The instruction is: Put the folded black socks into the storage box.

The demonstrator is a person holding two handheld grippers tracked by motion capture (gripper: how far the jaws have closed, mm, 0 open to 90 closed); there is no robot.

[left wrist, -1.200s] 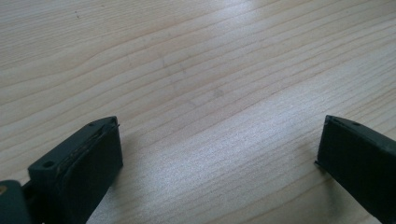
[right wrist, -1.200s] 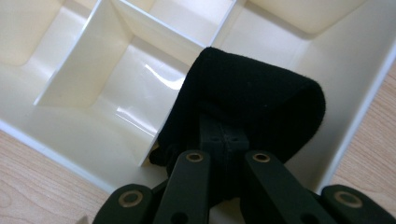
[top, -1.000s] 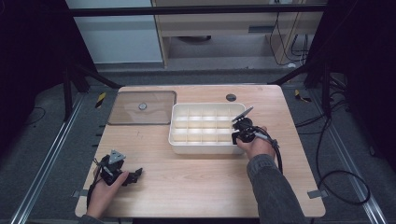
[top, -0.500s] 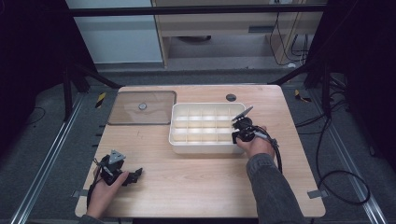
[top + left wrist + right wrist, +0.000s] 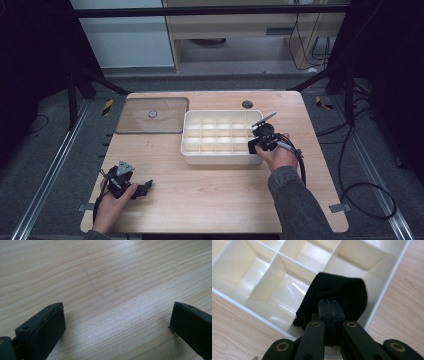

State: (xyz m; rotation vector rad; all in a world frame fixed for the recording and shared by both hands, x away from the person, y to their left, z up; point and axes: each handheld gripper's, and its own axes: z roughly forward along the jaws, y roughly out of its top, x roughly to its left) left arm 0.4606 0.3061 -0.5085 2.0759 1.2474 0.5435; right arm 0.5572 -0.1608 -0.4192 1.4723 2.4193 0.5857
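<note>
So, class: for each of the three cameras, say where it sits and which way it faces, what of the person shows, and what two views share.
High view: above the person's side, facing forward and down on the table; both forearms, left tongs, right tongs.
Left gripper view: on the left tongs, facing bare tabletop; its two jaws stand apart.
Right gripper view: on the right tongs, facing down into the divided white tray; jaws shut on a black cloth.
Shared: high view and right gripper view both show the tray.
</note>
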